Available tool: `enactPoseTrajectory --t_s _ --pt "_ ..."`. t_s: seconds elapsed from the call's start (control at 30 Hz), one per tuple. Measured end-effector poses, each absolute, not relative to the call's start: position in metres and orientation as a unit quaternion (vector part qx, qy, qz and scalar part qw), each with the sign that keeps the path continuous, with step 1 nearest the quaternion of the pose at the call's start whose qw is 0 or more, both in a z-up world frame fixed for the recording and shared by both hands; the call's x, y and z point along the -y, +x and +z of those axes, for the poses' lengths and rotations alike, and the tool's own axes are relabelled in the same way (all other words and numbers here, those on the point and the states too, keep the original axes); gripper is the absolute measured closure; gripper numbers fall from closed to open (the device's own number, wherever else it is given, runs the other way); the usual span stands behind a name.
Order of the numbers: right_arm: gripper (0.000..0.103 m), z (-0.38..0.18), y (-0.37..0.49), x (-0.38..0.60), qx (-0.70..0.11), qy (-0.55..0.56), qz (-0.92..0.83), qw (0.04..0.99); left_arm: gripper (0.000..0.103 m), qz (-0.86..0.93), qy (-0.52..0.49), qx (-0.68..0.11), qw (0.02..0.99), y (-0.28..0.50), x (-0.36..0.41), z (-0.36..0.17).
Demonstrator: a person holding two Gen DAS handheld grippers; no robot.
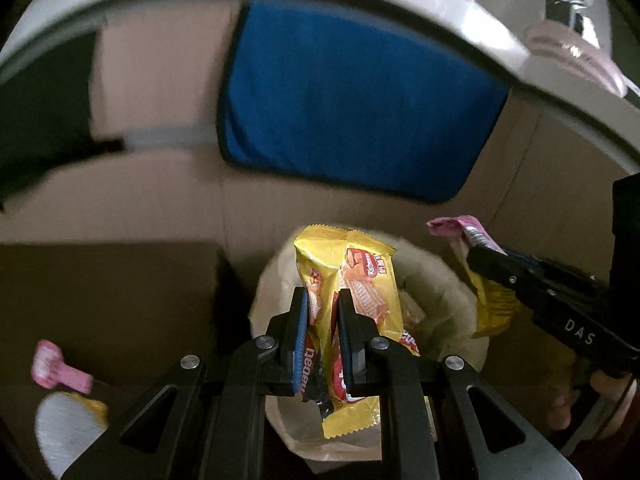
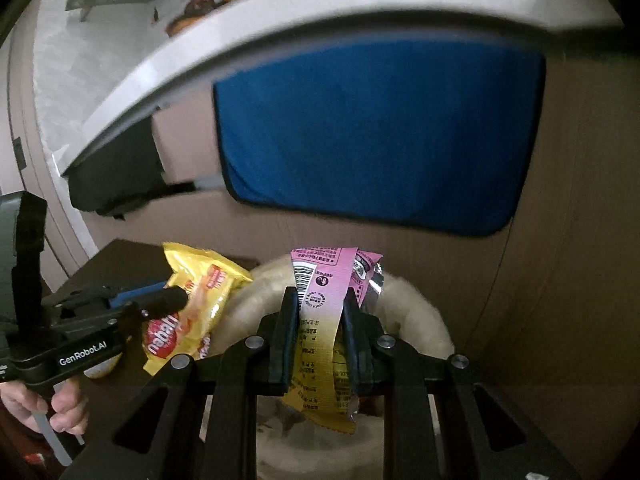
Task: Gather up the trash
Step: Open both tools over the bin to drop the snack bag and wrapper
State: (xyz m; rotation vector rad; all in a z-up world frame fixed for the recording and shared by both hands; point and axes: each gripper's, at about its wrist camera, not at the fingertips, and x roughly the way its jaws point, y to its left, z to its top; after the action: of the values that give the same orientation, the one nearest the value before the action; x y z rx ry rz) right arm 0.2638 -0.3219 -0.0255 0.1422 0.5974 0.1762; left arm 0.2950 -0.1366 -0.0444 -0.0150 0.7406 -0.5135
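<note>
My left gripper [image 1: 323,300] is shut on a yellow Nabati wafer wrapper [image 1: 356,280] and holds it above the open mouth of a cream bag-lined bin [image 1: 440,280]. It also shows in the right wrist view [image 2: 176,300] with the yellow wrapper [image 2: 196,304]. My right gripper [image 2: 320,300] is shut on a pink and yellow wrapper [image 2: 320,320], held over the same bin [image 2: 412,304]. In the left wrist view the right gripper [image 1: 480,252] comes in from the right with the pink wrapper [image 1: 456,226].
A blue cloth panel [image 1: 352,104] hangs on a cardboard wall [image 1: 160,200] behind the bin. A white table edge [image 1: 460,12] arches above. A dark box [image 1: 112,292] stands left of the bin. A pink wrapper [image 1: 56,368] lies at lower left.
</note>
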Motion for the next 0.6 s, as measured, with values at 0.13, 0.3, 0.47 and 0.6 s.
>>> enactPoseTrajectory --t_s 0.13,0.3,0.47,0.6 --pt "0.083 -0.050 0.286 0.329 -0.336 0.083 0.090 0.934 0.088 -0.258 -0.007 -0.409 0.876 0.316 0.151 -0.069" --pt "0.083 -0.079 0.306 0.339 -0.382 0.099 0.086 0.915 0.088 -0.263 -0.007 -0.440 0.859 0.334 0.164 -0.087" --pt "0.082 -0.095 0.315 0.342 -0.402 0.110 0.082 0.906 0.081 -0.267 -0.032 -0.455 0.849 0.345 0.165 -0.098" --pt "0.078 -0.097 0.314 0.342 -0.398 0.114 0.084 0.907 0.061 -0.281 -0.061 -0.456 0.842 0.350 0.161 -0.097"
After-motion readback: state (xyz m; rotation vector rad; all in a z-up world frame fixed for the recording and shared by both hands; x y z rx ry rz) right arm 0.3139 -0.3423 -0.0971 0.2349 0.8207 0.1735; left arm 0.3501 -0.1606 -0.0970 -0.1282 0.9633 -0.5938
